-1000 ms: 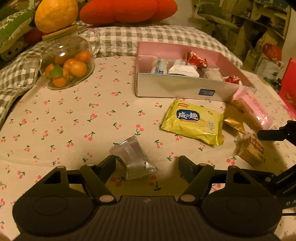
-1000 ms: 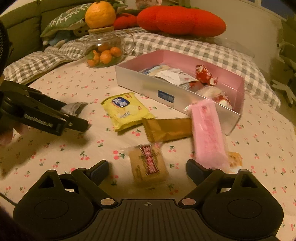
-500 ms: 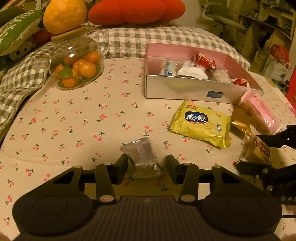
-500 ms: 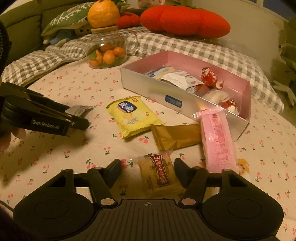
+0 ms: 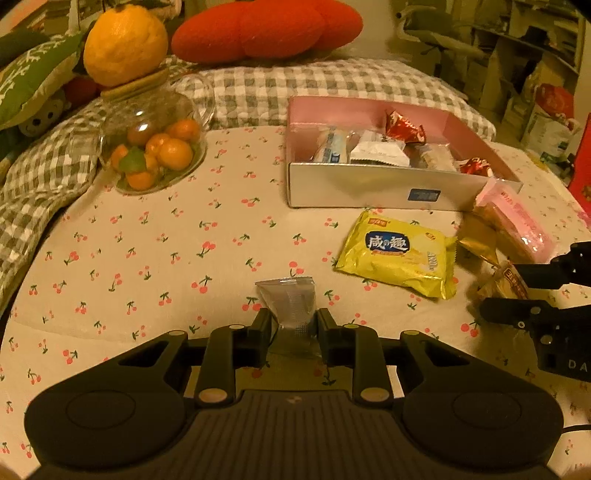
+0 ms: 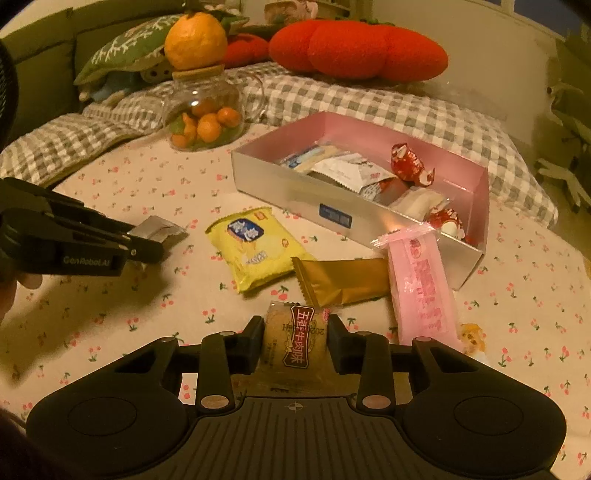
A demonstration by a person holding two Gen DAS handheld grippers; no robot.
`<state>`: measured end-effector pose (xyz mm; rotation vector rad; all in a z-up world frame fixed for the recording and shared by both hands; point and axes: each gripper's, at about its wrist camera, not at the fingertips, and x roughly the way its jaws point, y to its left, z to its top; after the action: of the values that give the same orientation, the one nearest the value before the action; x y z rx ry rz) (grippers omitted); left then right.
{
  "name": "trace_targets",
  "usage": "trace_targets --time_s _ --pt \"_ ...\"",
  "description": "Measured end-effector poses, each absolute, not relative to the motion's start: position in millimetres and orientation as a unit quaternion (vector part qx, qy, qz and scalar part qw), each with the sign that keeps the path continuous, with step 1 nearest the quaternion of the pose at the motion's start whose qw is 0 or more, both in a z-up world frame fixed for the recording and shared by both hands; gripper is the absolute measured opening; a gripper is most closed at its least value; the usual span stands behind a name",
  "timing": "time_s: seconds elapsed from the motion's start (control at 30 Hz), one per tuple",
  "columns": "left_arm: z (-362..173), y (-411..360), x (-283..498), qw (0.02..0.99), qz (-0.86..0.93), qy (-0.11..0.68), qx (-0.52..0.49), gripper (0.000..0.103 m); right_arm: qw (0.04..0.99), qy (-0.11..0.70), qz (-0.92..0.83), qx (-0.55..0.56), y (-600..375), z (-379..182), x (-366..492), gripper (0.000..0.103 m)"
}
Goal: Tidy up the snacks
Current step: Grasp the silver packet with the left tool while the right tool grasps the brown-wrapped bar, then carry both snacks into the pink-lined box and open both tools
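A silver packet [image 5: 291, 306] and a brown pastry [image 6: 293, 343] have just been clamped by the left gripper [image 5: 291, 328] and right gripper [image 6: 295, 341]; lifting toward the box [image 6: 295, 199] at one o'clock is called for.

Warm, dim yellow light fills the room. A bed takes up the middle, spread with a cream sheet [image 5: 147, 258] printed with small red cherries. A grey-and-white checked quilt [image 6: 369, 99] lies bunched along its far edge, with a big red plush cushion [image 6: 354, 48] on top and a green leaf-patterned pillow [image 6: 125, 51] beside it. Behind them stands a plain pale wall [image 6: 498, 48]. Off to one side, cluttered shelves [image 5: 535, 48], an office chair [image 5: 432, 29] and bags [image 5: 550, 118] crowd the floor
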<state>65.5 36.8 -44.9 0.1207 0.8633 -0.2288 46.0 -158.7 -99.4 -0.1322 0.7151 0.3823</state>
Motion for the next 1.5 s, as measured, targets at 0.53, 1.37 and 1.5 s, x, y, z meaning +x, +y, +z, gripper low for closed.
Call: trace_targets --time_s 0.53,1.37,1.5 --pt "-30 33 63 0.907 -0.127 0.398 0.051 0.023 0.926 0.324 0.193 -0.031 -164 -77 45 0.035" --pt "0 2 107 0.919 -0.151 0.364 -0.029 0.023 0.937 0.291 0.125 0.147 -210 -43 103 0.035" --pt "-1 -4 121 0.92 -0.157 0.358 -0.039 0.023 0.925 0.299 0.113 0.205 -219 -49 121 0.035"
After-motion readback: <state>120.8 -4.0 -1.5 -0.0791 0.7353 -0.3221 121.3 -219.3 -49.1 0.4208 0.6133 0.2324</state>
